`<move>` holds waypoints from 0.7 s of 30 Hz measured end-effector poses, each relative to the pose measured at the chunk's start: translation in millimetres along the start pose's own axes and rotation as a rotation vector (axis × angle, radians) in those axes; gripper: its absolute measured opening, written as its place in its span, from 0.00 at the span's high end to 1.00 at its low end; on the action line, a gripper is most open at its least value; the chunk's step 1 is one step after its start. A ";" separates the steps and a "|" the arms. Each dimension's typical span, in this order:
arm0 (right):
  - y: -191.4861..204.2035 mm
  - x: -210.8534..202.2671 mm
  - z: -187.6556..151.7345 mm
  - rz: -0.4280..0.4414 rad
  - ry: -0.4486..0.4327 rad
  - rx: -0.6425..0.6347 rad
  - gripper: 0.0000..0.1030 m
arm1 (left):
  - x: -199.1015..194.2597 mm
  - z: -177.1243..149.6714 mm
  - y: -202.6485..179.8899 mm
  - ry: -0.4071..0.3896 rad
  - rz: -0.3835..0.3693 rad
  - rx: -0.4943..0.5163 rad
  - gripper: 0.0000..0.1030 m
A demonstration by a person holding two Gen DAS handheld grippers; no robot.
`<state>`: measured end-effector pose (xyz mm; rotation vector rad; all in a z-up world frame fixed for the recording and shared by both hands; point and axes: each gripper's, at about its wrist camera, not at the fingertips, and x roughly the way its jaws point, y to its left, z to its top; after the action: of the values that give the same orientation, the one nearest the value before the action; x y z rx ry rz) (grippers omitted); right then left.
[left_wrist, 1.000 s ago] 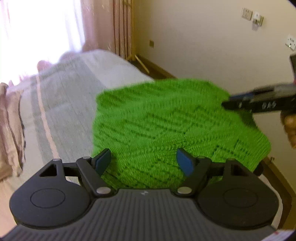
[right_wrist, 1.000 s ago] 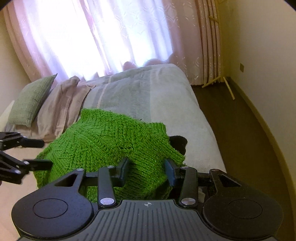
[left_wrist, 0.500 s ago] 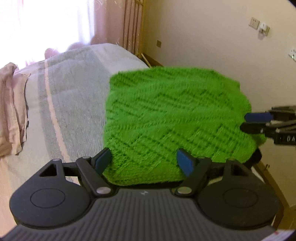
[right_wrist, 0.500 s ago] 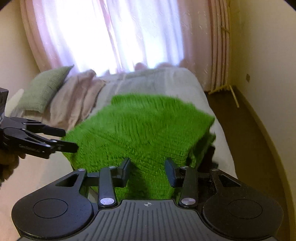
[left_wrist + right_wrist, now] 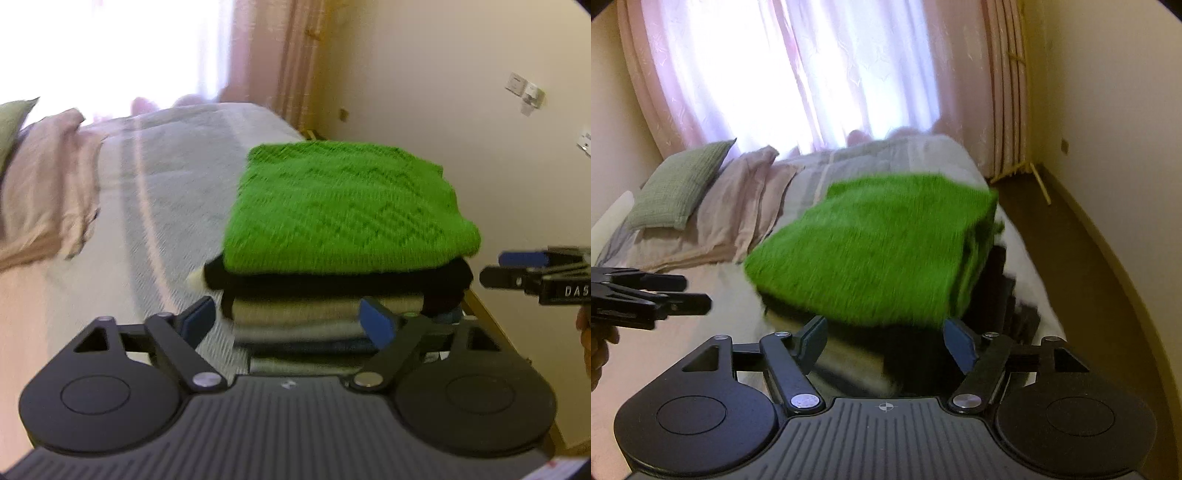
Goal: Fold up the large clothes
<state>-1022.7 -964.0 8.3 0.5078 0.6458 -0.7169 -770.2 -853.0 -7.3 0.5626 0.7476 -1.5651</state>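
- Your left wrist camera looks down along its jaws, close to the clothes stack (image 5: pixel 347 288) at the bed's (image 5: pixel 166 177) wall-side edge.
- Your right wrist camera faces the window, sharing that stack (image 5: pixel 879 254).

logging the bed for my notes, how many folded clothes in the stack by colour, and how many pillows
green knit: 1
black: 1
beige: 1
grey: 1
dark blue: 1
green pillow: 1
pink pillows: 2, I think
total: 8, lower layers blurred
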 end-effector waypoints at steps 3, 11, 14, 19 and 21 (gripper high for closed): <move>6.4 -6.9 -17.8 0.003 0.051 0.035 0.32 | -16.4 -21.7 0.7 0.016 0.039 -0.063 0.13; 26.8 -42.5 -38.4 -0.068 0.079 0.048 0.19 | -50.8 -52.5 3.2 0.009 0.075 -0.100 0.01; 38.5 -65.1 -49.2 -0.116 0.067 0.066 0.16 | -63.4 -58.3 5.7 0.005 0.056 -0.081 0.01; 62.3 -98.6 -69.0 -0.196 0.032 0.149 0.14 | -89.0 -65.5 8.0 -0.006 0.043 -0.011 0.01; 74.2 -110.0 -78.0 -0.219 0.029 0.187 0.14 | -102.2 -69.5 10.9 -0.017 0.027 0.006 0.01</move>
<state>-1060.2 -819.4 45.1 0.6264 0.6707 -0.9848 -750.6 -733.4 19.0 0.5609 0.7198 -1.5459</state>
